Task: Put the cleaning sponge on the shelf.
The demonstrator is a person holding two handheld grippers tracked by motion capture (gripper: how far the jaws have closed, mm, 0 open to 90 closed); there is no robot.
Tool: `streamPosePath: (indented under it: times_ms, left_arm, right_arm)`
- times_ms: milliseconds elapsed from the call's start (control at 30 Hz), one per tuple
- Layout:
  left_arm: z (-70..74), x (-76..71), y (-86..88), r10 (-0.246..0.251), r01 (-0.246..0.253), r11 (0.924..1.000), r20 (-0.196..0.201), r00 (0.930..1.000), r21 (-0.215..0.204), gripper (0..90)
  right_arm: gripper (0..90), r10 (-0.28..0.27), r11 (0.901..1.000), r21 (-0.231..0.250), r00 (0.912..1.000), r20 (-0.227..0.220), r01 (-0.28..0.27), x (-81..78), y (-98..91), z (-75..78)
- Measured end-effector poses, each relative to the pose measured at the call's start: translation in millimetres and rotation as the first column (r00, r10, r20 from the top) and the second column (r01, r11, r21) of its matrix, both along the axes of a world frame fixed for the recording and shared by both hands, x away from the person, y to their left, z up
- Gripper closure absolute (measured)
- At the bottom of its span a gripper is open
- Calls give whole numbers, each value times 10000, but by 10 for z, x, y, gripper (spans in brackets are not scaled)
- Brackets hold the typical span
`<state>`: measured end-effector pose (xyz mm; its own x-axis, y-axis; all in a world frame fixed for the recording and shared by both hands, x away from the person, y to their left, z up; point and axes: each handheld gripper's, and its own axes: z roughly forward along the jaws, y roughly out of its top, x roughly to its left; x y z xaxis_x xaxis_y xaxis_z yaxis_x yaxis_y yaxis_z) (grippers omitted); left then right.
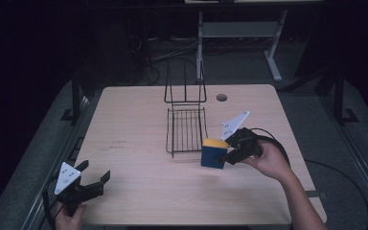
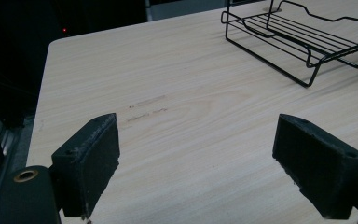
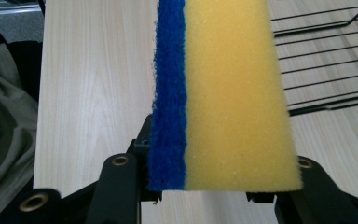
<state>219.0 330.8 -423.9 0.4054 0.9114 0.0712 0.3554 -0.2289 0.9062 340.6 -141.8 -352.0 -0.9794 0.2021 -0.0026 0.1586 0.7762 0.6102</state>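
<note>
Nearest me, my left gripper point(image 1: 92, 179) sits low at the front-left corner of the bench point(image 1: 139, 191), jaws spread wide, nothing between them, well apart from everything else. My right gripper point(image 1: 225, 158) is further in on the right side, pinching the sponge point(image 1: 213, 153), yellow foam with a blue scrub layer; in the right gripper view the sponge point(image 3: 223, 93) runs straight out from the jaws, long axis in line with the gripper, blue side to that view's left. From above, the sponge looks lifted just off the bench, hard to be sure. Key relation: the black wire rack point(image 1: 187, 129) lies just beyond and left of the sponge, its near edge close to the sponge's far end. Right hand is far nearer to it than left. My guess: the sponge goes forward and left into the rack tray.
</note>
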Motion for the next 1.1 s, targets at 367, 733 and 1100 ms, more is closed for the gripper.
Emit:
streamPosePath:
  times_ms: [367,733,1100]
  left_arm:
    - [-2,9,4,16,-17,10000,-37,10000,-31,141]
    - [-1,12,0,1,-2,10000,-24,10000,-29,141]
    - [3,14,3,4,-4,10000,3,10000,-37,141]
  right_arm:
    - [561,16,10000,-47,10000,43,-16,194,110,58]
    - [561,23,10000,-61,10000,35,-23,353,183,106]
    - [561,-37,9999,105,10000,4,37,528,212,162]
